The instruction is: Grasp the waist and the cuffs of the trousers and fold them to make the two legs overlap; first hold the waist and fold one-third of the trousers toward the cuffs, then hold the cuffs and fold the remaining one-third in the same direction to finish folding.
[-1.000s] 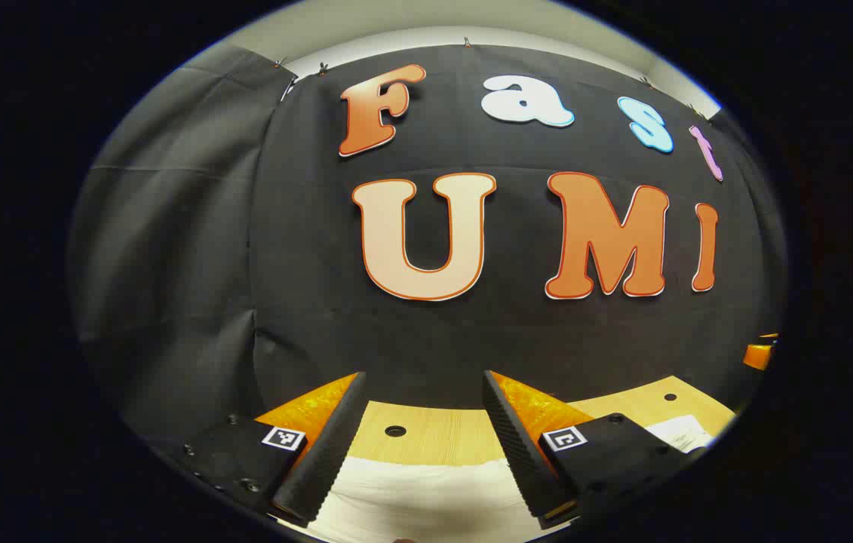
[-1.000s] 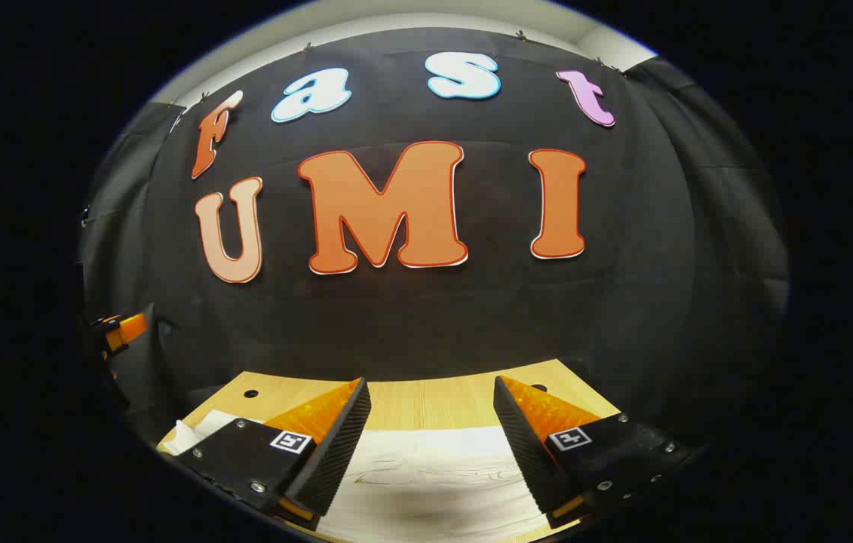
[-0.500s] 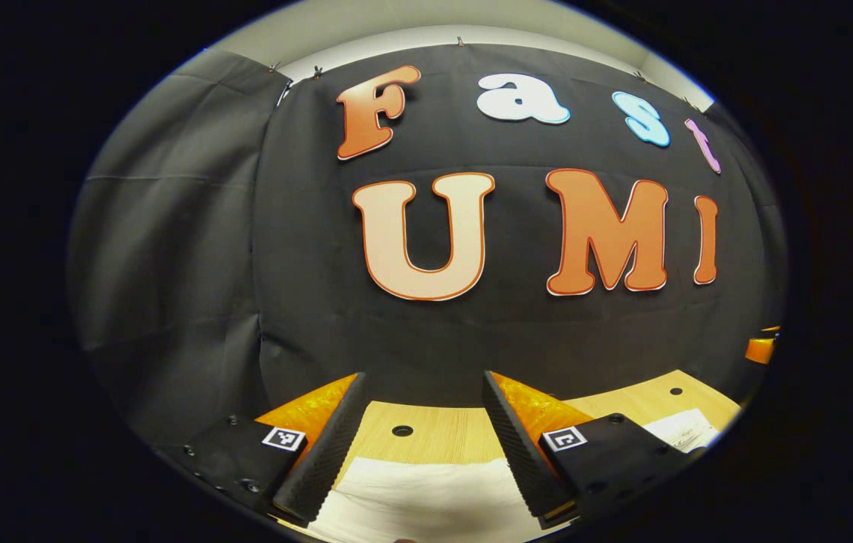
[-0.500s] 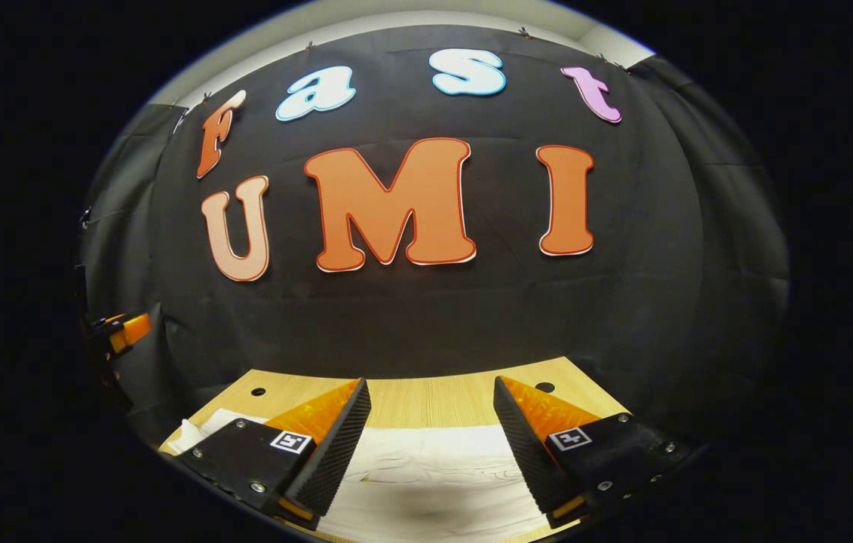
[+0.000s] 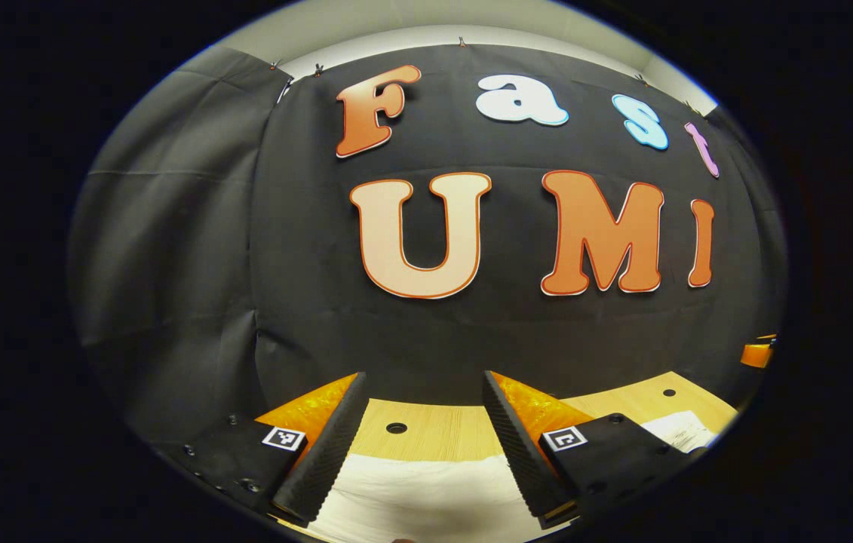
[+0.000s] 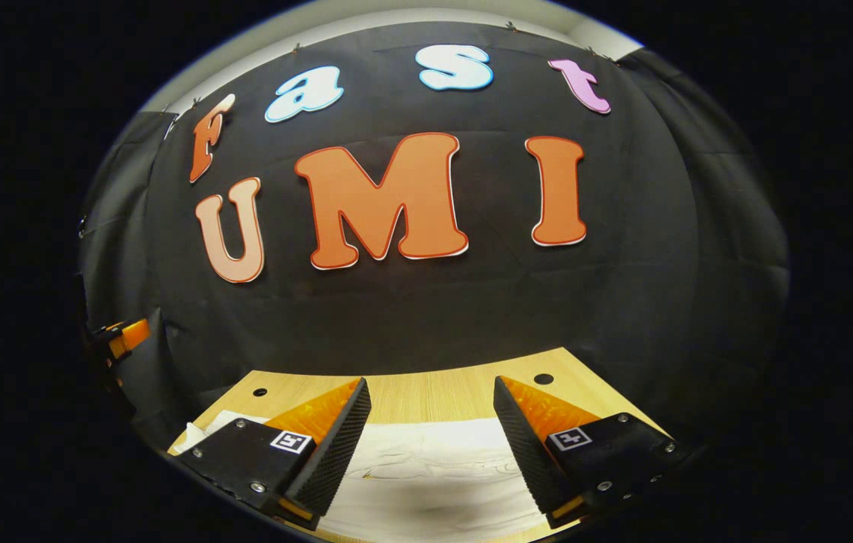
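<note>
Trousers (image 5: 426,498) lay pale on the wooden table (image 5: 434,434), low in both frames. Both the left gripper (image 5: 422,445) and the right gripper (image 6: 426,449) were held wide open above them — nothing gripped. Waist and cuffs should be pinched squarely, probably, before any lift.

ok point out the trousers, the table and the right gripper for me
trousers (image 6: 434,471), right gripper view, white cloth between the fingers
table (image 6: 426,394), right gripper view, bare wood beyond the cloth
right gripper (image 6: 430,407), right gripper view, midway between its fingertips
</note>
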A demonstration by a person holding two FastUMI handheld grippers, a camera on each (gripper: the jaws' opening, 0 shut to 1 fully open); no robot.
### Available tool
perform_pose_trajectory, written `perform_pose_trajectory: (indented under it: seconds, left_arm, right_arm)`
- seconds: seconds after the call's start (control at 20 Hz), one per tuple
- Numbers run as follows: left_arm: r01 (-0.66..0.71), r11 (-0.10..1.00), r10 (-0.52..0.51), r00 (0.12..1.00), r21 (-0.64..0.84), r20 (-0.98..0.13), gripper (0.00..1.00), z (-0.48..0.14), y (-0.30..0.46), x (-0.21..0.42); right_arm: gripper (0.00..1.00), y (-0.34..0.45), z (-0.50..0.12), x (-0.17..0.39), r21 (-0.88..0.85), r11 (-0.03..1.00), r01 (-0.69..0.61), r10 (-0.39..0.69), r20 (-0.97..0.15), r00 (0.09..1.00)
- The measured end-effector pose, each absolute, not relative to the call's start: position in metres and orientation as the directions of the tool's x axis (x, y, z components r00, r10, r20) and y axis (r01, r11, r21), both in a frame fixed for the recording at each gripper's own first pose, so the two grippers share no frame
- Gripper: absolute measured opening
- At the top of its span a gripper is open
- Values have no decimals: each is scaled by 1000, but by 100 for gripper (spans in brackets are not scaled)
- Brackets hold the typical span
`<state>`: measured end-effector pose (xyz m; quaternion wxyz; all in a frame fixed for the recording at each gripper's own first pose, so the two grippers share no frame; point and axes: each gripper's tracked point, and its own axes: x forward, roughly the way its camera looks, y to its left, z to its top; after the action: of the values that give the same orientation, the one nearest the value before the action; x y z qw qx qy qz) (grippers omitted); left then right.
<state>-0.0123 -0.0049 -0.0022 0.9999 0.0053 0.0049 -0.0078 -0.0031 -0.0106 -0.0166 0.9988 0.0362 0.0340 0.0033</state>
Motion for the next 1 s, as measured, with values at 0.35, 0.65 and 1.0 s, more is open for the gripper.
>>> perform_pose_trajectory:
  seconds: [0.35,0.65,1.0]
  left_arm:
    - [18,1000,-18,1000,13,-21,96,-7,-4,-14]
    - [14,1000,-14,999,8,-42,96,-17,2,-15]
    - [-1,1000,2,997,8,-76,99,-31,12,-18]
  right_arm:
    - [98,-37,-69,-2,253,965,62,-5,-219,976]
    - [98,-77,-142,-8,515,825,230,-8,-396,918]
    - [98,-126,-234,-49,593,650,476,-35,-602,798]
